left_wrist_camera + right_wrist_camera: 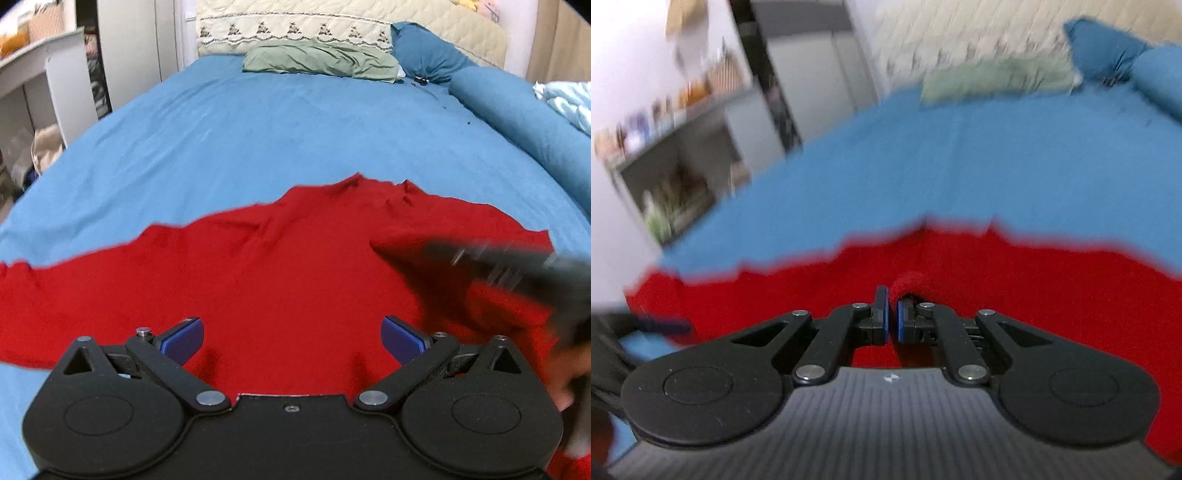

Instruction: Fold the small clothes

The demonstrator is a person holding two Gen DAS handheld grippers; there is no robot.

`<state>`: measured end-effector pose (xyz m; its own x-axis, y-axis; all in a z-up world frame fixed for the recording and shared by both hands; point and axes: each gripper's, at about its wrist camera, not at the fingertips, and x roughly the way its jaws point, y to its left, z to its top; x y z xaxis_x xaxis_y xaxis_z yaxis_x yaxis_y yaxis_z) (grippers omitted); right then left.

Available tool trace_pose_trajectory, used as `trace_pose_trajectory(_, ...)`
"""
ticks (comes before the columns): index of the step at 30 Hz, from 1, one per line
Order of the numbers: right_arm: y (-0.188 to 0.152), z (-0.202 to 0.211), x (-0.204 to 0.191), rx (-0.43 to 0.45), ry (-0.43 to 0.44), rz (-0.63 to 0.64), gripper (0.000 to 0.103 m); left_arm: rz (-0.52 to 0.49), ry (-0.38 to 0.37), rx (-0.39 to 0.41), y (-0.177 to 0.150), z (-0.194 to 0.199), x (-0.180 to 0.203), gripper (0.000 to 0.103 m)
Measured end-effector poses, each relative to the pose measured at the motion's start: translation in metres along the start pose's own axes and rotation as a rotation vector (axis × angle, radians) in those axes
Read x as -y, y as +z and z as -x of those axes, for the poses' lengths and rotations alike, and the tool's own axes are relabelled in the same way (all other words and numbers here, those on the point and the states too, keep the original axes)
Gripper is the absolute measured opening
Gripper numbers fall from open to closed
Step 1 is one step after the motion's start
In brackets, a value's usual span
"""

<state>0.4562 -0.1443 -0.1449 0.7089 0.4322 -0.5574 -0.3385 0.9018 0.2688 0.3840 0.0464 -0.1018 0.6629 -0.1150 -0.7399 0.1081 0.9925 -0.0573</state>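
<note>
A red garment (pixel 258 273) lies spread on the blue bedsheet (pixel 277 140), sleeves out to left and right. My left gripper (pixel 291 338) is open, its blue pads wide apart just above the garment's near part, holding nothing. My right gripper (pixel 892 314) is shut on a small fold of the red garment (pixel 912 282) that bunches up between its pads. The right gripper also shows in the left wrist view (pixel 498 266) as a blurred black shape over the garment's right side. The right wrist view is motion-blurred.
A green pillow (pixel 321 61) and a blue pillow (pixel 424 50) lie at the head of the bed against a quilted cream headboard (pixel 295 26). A blue bolster (pixel 524 122) runs along the right side. A white shelf unit (pixel 48 81) stands left of the bed.
</note>
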Motion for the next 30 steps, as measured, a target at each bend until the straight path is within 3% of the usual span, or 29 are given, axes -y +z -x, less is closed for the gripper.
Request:
trace_pose_trajectory(3,-0.017,-0.009,-0.005,-0.020,-0.002,0.029,0.023,0.028,-0.038,0.035,-0.003,0.000,-0.011,0.103)
trace_pose_trajectory(5,-0.018,-0.003,-0.006,-0.026,-0.007,0.064,0.037,0.032,-0.047,0.040,0.000,0.000,-0.008,0.103)
trace_pose_trajectory(7,-0.015,0.012,-0.004,-0.013,-0.014,0.093,0.080,0.024,-0.058,0.040,0.001,0.002,-0.005,0.103)
trace_pose_trajectory(9,-0.018,0.036,0.008,0.021,-0.037,0.127,0.095,0.000,-0.080,0.051,0.006,0.002,0.003,0.103)
trace_pose_trajectory(15,-0.030,0.091,0.043,-0.005,-0.212,0.201,0.097,-0.155,-0.152,0.019,0.013,-0.019,0.056,0.103)
trace_pose_trajectory(19,-0.050,0.113,0.069,-0.017,-0.381,0.204,0.097,-0.192,-0.166,-0.003,0.013,-0.047,0.084,0.102)
trace_pose_trajectory(20,-0.055,0.115,0.076,-0.020,-0.415,0.198,0.097,-0.190,-0.163,-0.006,0.014,-0.054,0.087,0.097)
trace_pose_trajectory(21,-0.060,0.117,0.083,-0.025,-0.443,0.194,0.097,-0.186,-0.157,-0.010,0.014,-0.061,0.090,0.092)
trace_pose_trajectory(23,-0.070,0.117,0.097,-0.039,-0.493,0.182,0.097,-0.169,-0.147,-0.022,0.017,-0.073,0.092,0.069)
trace_pose_trajectory(25,-0.077,0.115,0.110,-0.045,-0.515,0.146,0.097,-0.136,-0.134,-0.027,0.018,-0.081,0.088,0.057)
trace_pose_trajectory(30,-0.082,0.121,0.133,-0.013,-0.492,0.039,0.099,0.070,-0.119,0.050,0.016,-0.072,0.048,0.056)
